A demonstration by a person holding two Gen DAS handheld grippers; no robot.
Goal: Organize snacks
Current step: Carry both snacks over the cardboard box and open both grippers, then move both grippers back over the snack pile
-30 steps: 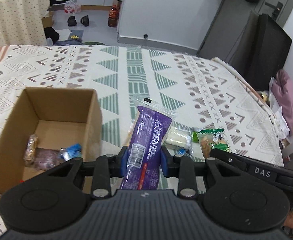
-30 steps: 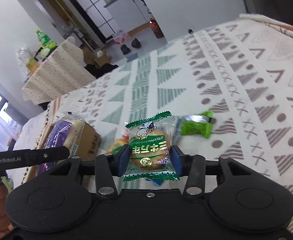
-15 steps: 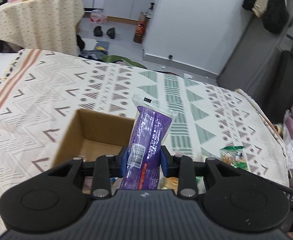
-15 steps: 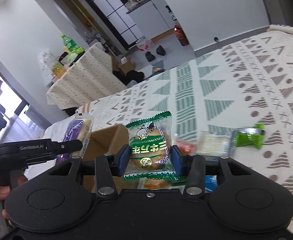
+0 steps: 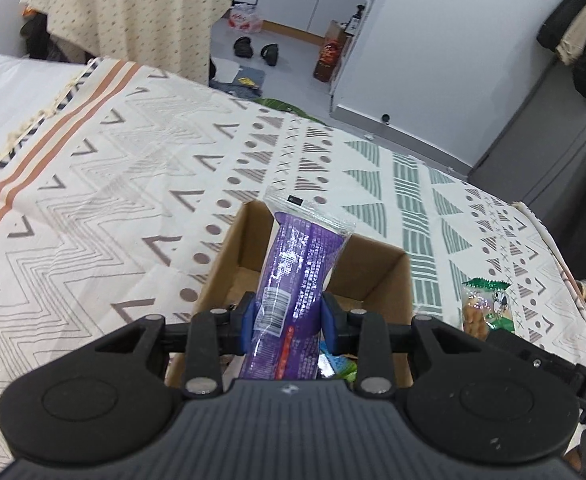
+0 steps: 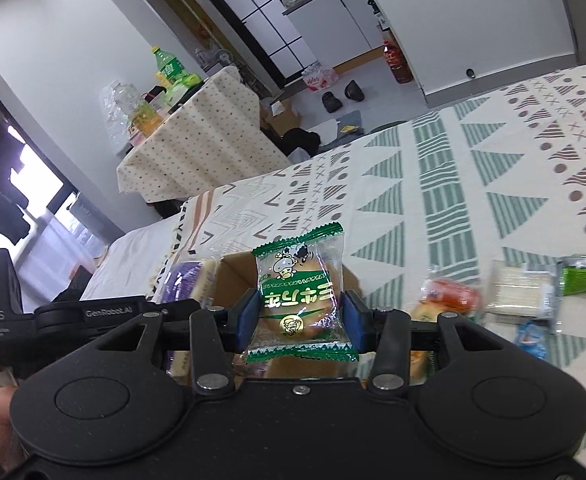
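from my left cam, going l to r: wide bare stretch of patterned bedspread [image 5: 105,208] on the left, lots of free room there, its orange-striped edge running off top-left. then the cardboard box [image 5: 389,276], open top, left and far rims clear in view. my left gripper [image 5: 289,318] is clamped on a long purple snack pack [image 5: 297,264], pack standing up and leaning away, its clear top seal poking past the far rim of the box; gripper sits over the box opening. some wrappers show in the box under the fingers, can't tell which. r of the box, a green-trimmed bun packet [image 5: 487,308] held in the other gripper, just beside the box's right wall.

right cam: left gripper body at far left w/ the purple pack, then the box [image 6: 233,268] behind my right gripper [image 6: 299,320], which is squeezed on the green bun packet [image 6: 297,296], upright. to the r, loose snacks on the bedspread [image 6: 473,184]: an orange-red pack [image 6: 449,296], a pale cracker pack [image 6: 521,290], a green packet [image 6: 585,278] at the frame edge. open bedspread beyond them.
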